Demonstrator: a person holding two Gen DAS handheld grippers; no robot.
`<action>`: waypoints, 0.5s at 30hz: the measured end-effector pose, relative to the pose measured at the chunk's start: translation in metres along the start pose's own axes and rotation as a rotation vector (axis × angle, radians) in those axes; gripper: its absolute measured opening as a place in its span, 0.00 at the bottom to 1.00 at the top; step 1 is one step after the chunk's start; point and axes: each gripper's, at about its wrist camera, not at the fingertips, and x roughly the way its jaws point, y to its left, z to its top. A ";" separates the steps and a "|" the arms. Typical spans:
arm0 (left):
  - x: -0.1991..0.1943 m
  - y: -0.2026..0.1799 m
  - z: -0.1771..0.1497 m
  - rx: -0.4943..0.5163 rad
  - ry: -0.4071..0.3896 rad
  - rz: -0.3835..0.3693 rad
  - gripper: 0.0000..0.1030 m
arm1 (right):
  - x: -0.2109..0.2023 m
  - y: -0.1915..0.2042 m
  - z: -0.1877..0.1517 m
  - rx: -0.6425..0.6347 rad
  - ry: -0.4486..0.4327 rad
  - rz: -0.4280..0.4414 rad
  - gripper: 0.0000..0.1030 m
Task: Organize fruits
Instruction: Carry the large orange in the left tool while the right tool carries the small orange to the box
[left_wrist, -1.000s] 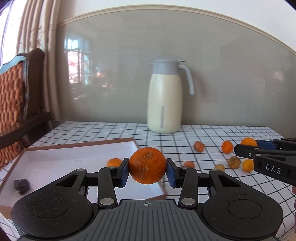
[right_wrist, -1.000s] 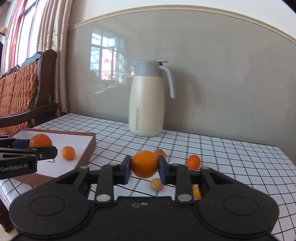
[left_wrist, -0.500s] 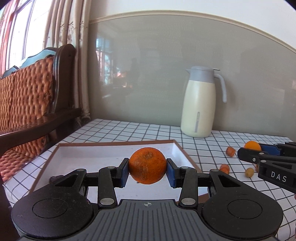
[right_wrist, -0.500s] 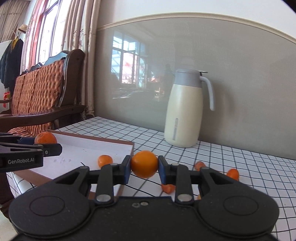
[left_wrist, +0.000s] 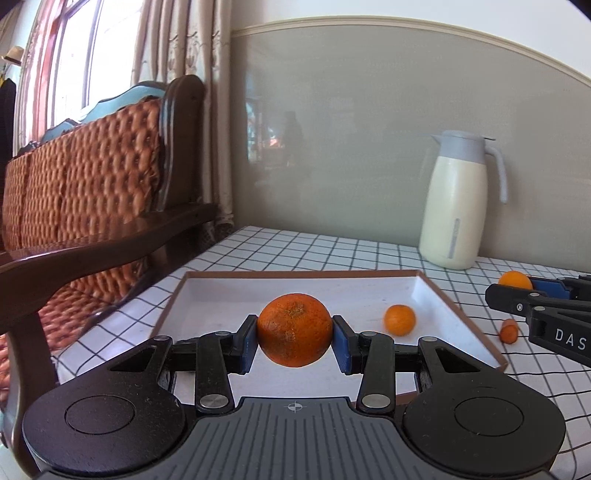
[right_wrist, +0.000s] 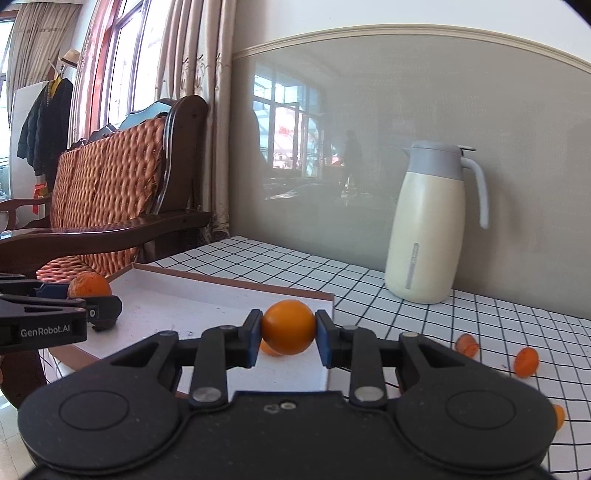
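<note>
Both grippers swung from scattered fruit to the white tray (left_wrist: 458, 306) | left gripper (left_wrist: 294, 341) grasping rough orange (left_wrist: 294, 329) | right gripper (right_wrist: 288, 336) grasping smooth orange (right_wrist: 288, 327) | next: release both oranges inside.

Checked-cloth table (left_wrist: 295, 251) carrying white brown-rimmed tray (left_wrist: 458, 314) at left edge, cream thermos jug (right_wrist: 428, 236) upright by wall, small orange fruits (right_wrist: 526, 362) scattered on cloth right of tray.

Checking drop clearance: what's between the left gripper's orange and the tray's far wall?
Left wrist view: only bare white tray floor between the rough orange and the tray far wall; a small orange sits off right.
</note>
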 end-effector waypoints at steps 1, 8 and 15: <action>0.001 0.004 -0.001 -0.004 0.003 0.006 0.41 | 0.002 0.002 0.000 0.000 0.000 0.004 0.21; 0.004 0.030 -0.005 -0.022 0.013 0.048 0.41 | 0.015 0.019 0.002 -0.005 0.004 0.032 0.21; 0.015 0.048 -0.005 -0.046 0.019 0.072 0.41 | 0.030 0.030 0.008 -0.013 0.002 0.043 0.21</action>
